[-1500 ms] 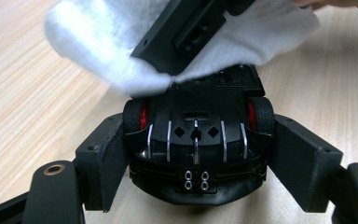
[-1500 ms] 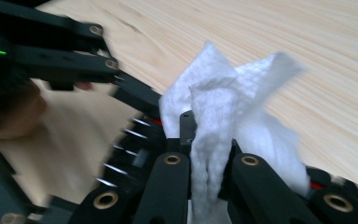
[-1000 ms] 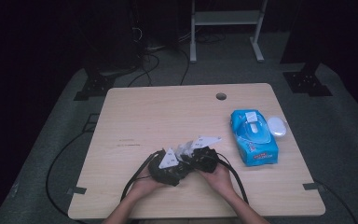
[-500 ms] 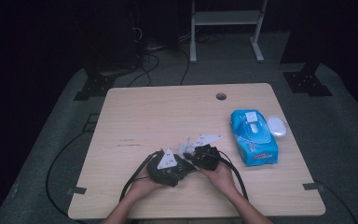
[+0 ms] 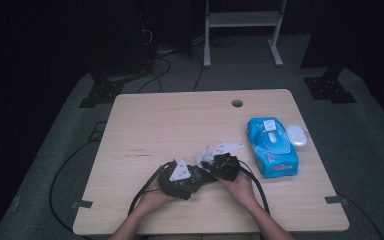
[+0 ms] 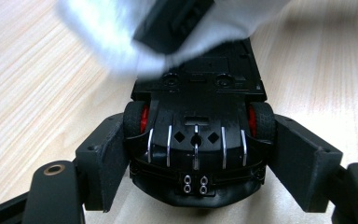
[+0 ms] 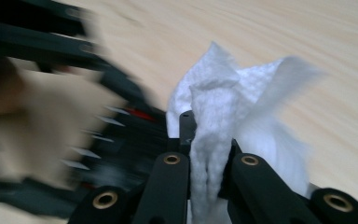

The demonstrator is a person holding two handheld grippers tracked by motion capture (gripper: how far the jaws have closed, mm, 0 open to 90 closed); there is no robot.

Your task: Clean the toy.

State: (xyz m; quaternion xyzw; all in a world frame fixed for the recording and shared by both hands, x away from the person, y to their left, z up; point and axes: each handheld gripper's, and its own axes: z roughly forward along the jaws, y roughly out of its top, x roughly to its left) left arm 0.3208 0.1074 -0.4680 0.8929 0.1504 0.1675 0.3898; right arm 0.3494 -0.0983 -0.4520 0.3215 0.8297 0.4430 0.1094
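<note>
Toy car (image 6: pixel 196 144) clamped in left hand-held gripper (image 6: pixel 196 154), white wipe (image 7: pixel 214 140) pinched in right hand-held gripper (image 7: pixel 204 163), above pale wooden table (image 5: pixel 180 120), dark room.

wipes pack (image 5: pixel 272 147) right of toy car (image 6: pixel 196 140), on table (image 5: pixel 180 120)

Blurred white wipe (image 6: pixel 168 32) covering the toy car's (image 6: pixel 196 149) far end; smeared hand (image 7: pixel 42 126) at left, perhaps the left one; print on blue packet (image 5: pixel 272 147) illegible.
</note>
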